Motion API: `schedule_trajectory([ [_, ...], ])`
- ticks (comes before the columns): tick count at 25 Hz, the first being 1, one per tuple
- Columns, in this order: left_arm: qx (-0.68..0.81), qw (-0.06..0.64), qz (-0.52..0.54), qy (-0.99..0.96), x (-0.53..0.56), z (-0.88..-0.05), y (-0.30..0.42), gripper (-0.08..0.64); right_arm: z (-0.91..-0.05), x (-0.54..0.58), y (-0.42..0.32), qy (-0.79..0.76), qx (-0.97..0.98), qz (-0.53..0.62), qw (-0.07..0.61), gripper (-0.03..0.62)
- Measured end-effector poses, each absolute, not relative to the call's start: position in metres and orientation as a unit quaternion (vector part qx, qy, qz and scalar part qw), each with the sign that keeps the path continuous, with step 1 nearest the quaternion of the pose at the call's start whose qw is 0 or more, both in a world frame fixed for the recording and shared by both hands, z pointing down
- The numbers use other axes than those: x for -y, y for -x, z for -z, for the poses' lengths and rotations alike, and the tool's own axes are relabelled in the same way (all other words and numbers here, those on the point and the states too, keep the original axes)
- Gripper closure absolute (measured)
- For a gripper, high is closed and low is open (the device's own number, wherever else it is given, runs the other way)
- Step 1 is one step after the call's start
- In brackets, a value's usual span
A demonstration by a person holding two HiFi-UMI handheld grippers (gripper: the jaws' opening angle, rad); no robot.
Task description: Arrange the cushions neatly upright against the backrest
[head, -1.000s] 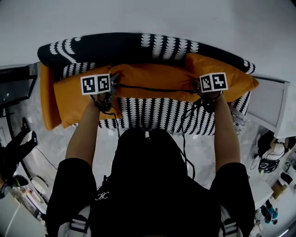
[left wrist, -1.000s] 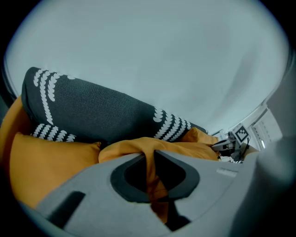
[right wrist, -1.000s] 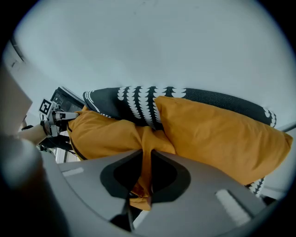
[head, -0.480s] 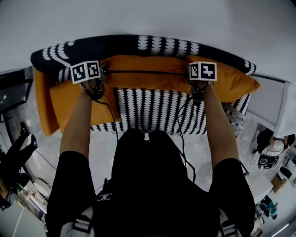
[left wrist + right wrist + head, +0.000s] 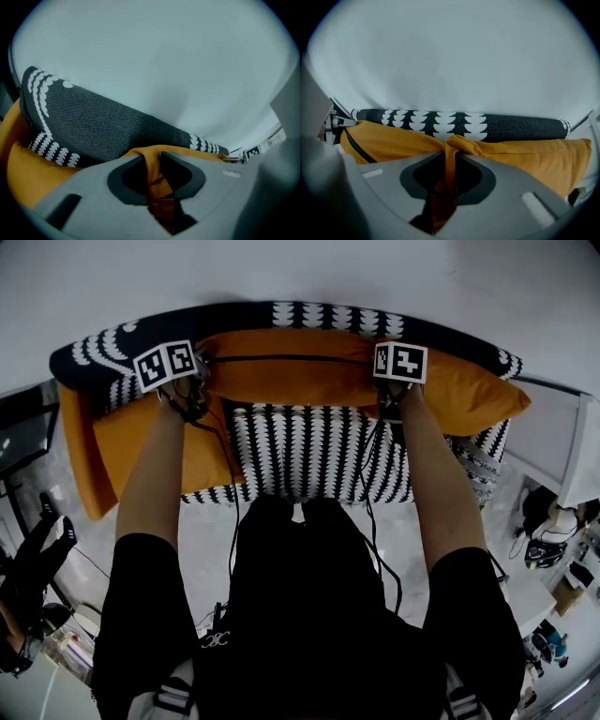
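A long orange middle cushion (image 5: 291,376) lies along the patterned black-and-white backrest (image 5: 281,317) of the sofa. My left gripper (image 5: 204,381) pinches its left end and my right gripper (image 5: 389,395) its right end. In the left gripper view a fold of orange fabric (image 5: 157,185) runs between the jaws of the left gripper (image 5: 152,164). The right gripper view shows the right gripper (image 5: 449,161) the same way, with the cushion (image 5: 393,138) spreading to both sides. Both pairs of jaws have just been opening, with the fabric still pinched between them.
A second orange cushion (image 5: 131,442) lies flat at the sofa's left end, and a third (image 5: 469,395) leans at the right end. The striped seat (image 5: 300,451) shows between my arms. A white table (image 5: 562,446) stands to the right, with gear on the floor (image 5: 544,549).
Both grippers have carried the middle cushion away from me, off the seat and up to the backrest. More of the striped seat now shows.
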State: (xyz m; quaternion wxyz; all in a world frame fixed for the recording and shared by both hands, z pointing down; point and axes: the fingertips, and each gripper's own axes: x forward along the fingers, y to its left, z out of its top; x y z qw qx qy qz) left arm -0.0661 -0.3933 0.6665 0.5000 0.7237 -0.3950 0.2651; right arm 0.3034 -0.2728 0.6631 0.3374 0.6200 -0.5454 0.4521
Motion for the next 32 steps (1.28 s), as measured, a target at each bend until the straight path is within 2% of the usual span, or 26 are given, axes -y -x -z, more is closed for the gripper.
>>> schedule_trajectory([
  [4, 0.405, 0.478, -0.284, -0.726, 0.393, -0.663, 0.076, 0.436, -0.667, 0.273, -0.298, -0.605, 0.546, -0.470, 0.340, 0.497],
  [7, 0.418, 0.447, -0.316, -0.725, 0.385, -0.656, 0.088, 0.368, -0.663, 0.265, -0.295, -0.576, 0.548, -0.505, 0.336, 0.477],
  [11, 0.466, 0.341, -0.358, -0.734, 0.385, -0.631, 0.115, 0.272, -0.648, 0.259, -0.293, -0.556, 0.561, -0.515, 0.334, 0.424],
  [13, 0.480, 0.299, -0.362, -0.741, 0.387, -0.611, 0.124, 0.272, -0.632, 0.261, -0.301, -0.580, 0.566, -0.482, 0.332, 0.392],
  [15, 0.482, 0.286, -0.355, -0.748, 0.384, -0.593, 0.124, 0.273, -0.609, 0.264, -0.314, -0.618, 0.567, -0.437, 0.325, 0.377],
  [16, 0.486, 0.282, -0.348, -0.751, 0.381, -0.583, 0.123, 0.281, -0.597, 0.265, -0.321, -0.637, 0.567, -0.416, 0.315, 0.381],
  [17, 0.490, 0.279, -0.339, -0.753, 0.378, -0.573, 0.122, 0.315, -0.583, 0.266, -0.326, -0.654, 0.567, -0.400, 0.302, 0.417],
  [18, 0.493, 0.279, -0.329, -0.756, 0.373, -0.563, 0.121, 0.385, -0.570, 0.264, -0.329, -0.670, 0.568, -0.384, 0.285, 0.520],
  [19, 0.494, 0.282, -0.316, -0.759, 0.367, -0.554, 0.120, 0.442, -0.556, 0.261, -0.330, -0.685, 0.569, -0.369, 0.266, 0.584],
  [23, 0.505, 0.272, -0.284, -0.768, 0.344, -0.522, 0.114, 0.549, -0.503, 0.248, -0.321, -0.735, 0.571, -0.306, 0.202, 0.586],
  [32, 0.512, 0.210, -0.207, -0.807, 0.282, -0.433, 0.069, 0.549, -0.416, 0.206, -0.251, -0.722, 0.641, -0.237, 0.108, 0.586],
])
